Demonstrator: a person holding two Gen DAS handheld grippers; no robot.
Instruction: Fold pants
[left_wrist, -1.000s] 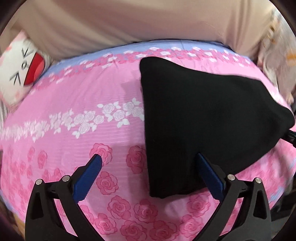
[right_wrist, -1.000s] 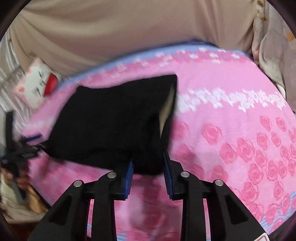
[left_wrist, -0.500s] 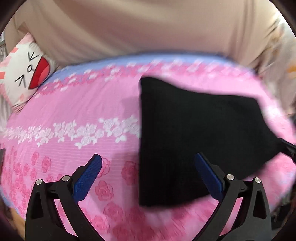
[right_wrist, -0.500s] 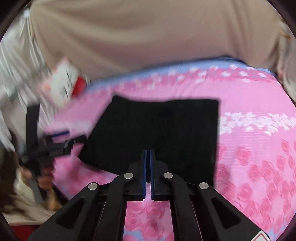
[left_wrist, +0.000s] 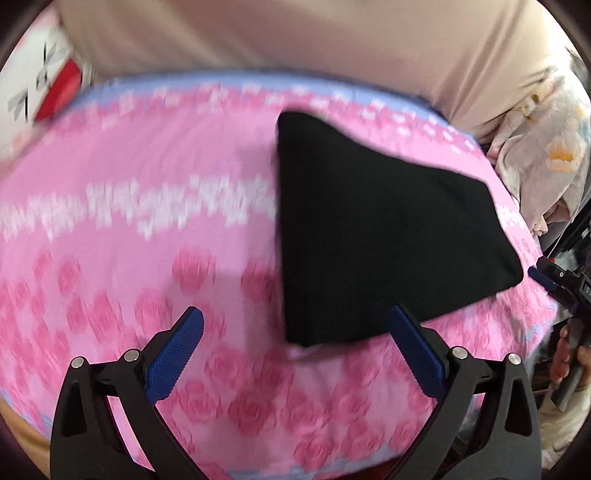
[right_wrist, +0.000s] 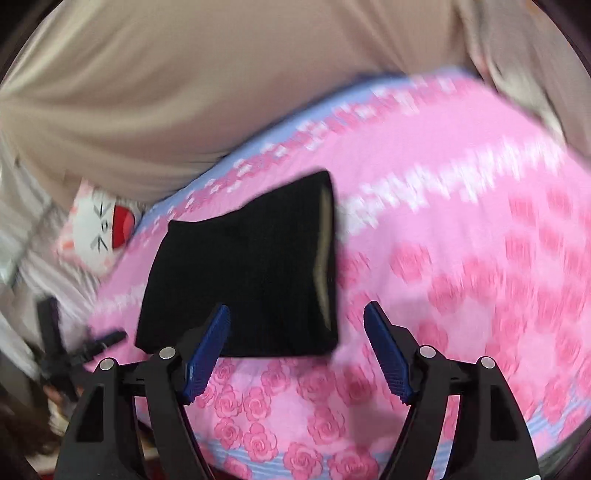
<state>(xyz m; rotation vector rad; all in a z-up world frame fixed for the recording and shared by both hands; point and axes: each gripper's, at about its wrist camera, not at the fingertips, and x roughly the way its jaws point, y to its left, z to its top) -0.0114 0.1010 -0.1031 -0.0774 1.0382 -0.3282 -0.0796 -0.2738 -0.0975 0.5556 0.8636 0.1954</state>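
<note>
The black pants (left_wrist: 376, 229) lie folded into a compact block on the pink rose-print bed sheet (left_wrist: 147, 258). In the right wrist view the pants (right_wrist: 243, 273) show a pale inner edge along their right side. My left gripper (left_wrist: 295, 347) is open and empty, just short of the pants' near edge. My right gripper (right_wrist: 297, 347) is open and empty, with its jaws standing either side of the pants' near right corner, apart from the cloth. The right gripper also shows at the right edge of the left wrist view (left_wrist: 554, 284).
A white cat-face cushion (right_wrist: 99, 225) lies at the far left of the bed. A beige curtain (left_wrist: 295, 37) hangs behind the bed. Floral cloth (left_wrist: 546, 147) is piled at the right. The bed's near edge (right_wrist: 295, 469) runs below the grippers.
My right gripper held the pants' edge, then shut empty, and now stands open and drawn back. The pants have dropped flat. My left gripper stayed open and shifted slightly.
</note>
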